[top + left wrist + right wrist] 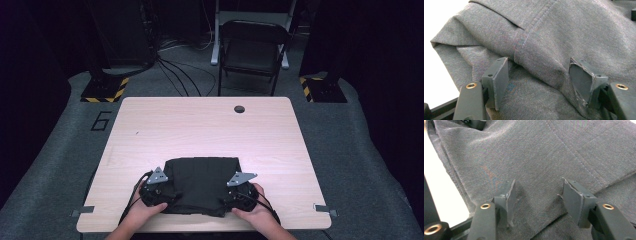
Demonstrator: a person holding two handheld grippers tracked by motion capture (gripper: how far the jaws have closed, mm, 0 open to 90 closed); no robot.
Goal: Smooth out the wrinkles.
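**Two thin bites on the folded cloth**

High view: your left gripper (159, 192) and right gripper (239, 196) sit on the dark folded garment (202, 181) at the table's (210, 125) near edge.

Left gripper view: jaws apart, straddling a fold (536, 67); closing could catch only the top layer.

Right gripper view: jaws apart, pressing flat cloth (536, 195); it may slip free.

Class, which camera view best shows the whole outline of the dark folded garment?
The high view: it shows the whole dark garment lying folded on the table. The left and right gripper views show close-up grey fabric with stitched seams, not the outline.
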